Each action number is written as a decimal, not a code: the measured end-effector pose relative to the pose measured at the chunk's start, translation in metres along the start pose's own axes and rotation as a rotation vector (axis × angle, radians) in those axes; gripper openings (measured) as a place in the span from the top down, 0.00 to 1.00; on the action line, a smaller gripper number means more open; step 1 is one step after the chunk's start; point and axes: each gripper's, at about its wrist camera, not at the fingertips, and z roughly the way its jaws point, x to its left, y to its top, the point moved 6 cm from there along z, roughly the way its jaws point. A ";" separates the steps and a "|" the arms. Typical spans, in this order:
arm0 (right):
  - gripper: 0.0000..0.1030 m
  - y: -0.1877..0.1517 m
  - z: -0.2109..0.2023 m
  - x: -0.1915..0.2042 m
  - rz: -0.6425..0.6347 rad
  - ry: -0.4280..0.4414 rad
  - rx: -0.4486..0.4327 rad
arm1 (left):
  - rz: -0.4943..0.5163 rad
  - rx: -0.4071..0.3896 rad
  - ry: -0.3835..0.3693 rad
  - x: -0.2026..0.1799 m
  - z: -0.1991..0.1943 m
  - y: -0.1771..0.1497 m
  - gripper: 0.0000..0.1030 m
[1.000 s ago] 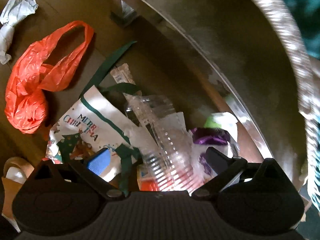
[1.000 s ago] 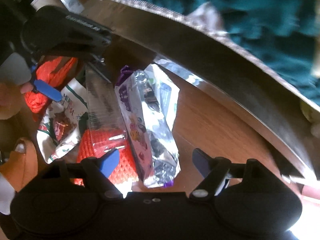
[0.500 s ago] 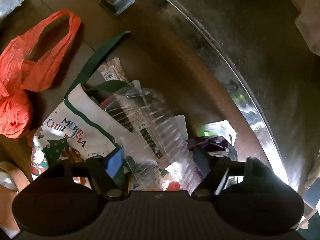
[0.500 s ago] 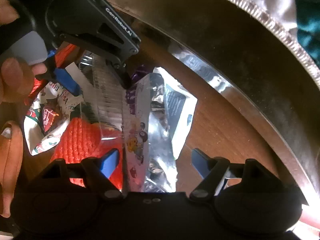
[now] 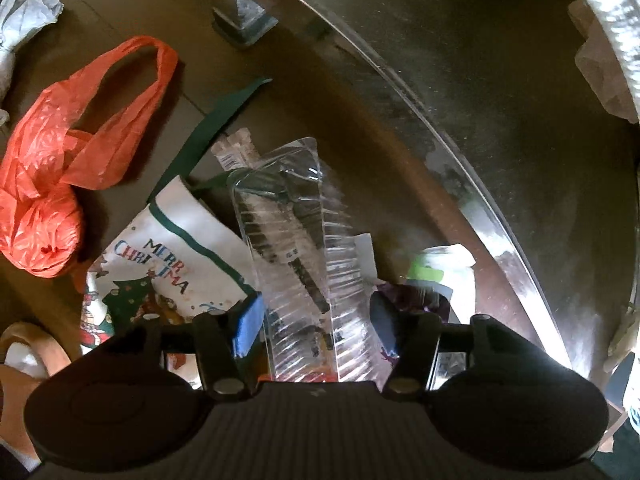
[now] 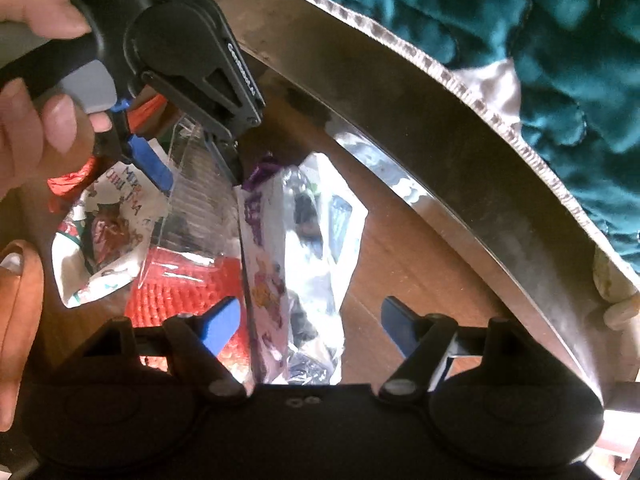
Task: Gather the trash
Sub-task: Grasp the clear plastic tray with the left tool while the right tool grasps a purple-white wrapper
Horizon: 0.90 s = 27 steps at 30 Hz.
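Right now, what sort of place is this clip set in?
Probably a home living area: litter lies on a wood floor under a round glass tabletop, with teal plush fabric, maybe a sofa or throw, beyond.

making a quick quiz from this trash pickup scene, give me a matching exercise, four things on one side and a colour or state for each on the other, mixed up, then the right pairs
Things
1. plastic bag
2. clear plastic tray
3. gift bag
4. right gripper

Colour or state
A. printed with MERRY CHRISTMAS, green trim
B. open, over a shiny foil snack packet
C. orange, crumpled on the floor
D. see-through and ribbed, between the closing jaws of the left gripper

Pairs: 1-C, 2-D, 3-A, 4-B
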 end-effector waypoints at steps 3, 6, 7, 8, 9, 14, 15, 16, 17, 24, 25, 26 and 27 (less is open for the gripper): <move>0.27 0.006 -0.003 0.005 -0.025 -0.001 -0.026 | 0.006 -0.002 0.001 0.003 -0.001 0.003 0.44; 0.29 0.009 0.002 0.007 -0.021 0.016 -0.025 | 0.019 -0.002 0.003 0.005 -0.003 0.006 0.44; 0.30 0.009 0.003 0.005 -0.008 0.030 -0.021 | 0.032 -0.002 0.005 0.006 -0.004 0.006 0.44; 0.44 0.009 0.006 0.003 0.007 0.035 -0.012 | 0.040 -0.004 0.007 0.006 -0.004 0.007 0.44; 0.92 0.007 0.008 0.001 0.014 0.023 0.006 | 0.042 -0.003 0.007 0.007 -0.004 0.007 0.44; 0.81 0.000 0.015 -0.010 0.083 0.054 0.038 | 0.067 -0.001 0.004 0.003 0.000 0.004 0.44; 0.80 -0.001 0.014 -0.011 0.092 0.062 0.035 | 0.069 -0.002 0.003 0.003 0.000 0.004 0.44; 0.79 -0.002 0.014 -0.010 0.096 0.072 0.032 | 0.069 -0.002 0.002 0.002 0.001 0.004 0.44; 0.79 -0.002 0.015 -0.009 0.101 0.088 0.031 | 0.068 -0.001 0.001 0.002 0.002 0.004 0.44; 0.75 0.000 0.028 0.003 0.083 0.088 0.065 | 0.078 -0.002 0.002 -0.002 0.011 0.003 0.44; 0.75 0.001 0.031 0.005 0.085 0.094 0.065 | 0.080 -0.002 0.003 -0.002 0.011 0.003 0.44; 0.75 0.001 0.032 0.005 0.093 0.108 0.067 | 0.085 -0.004 0.006 -0.003 0.013 0.003 0.44; 0.76 0.001 0.032 0.006 0.098 0.119 0.070 | 0.088 -0.004 0.007 -0.004 0.014 0.002 0.44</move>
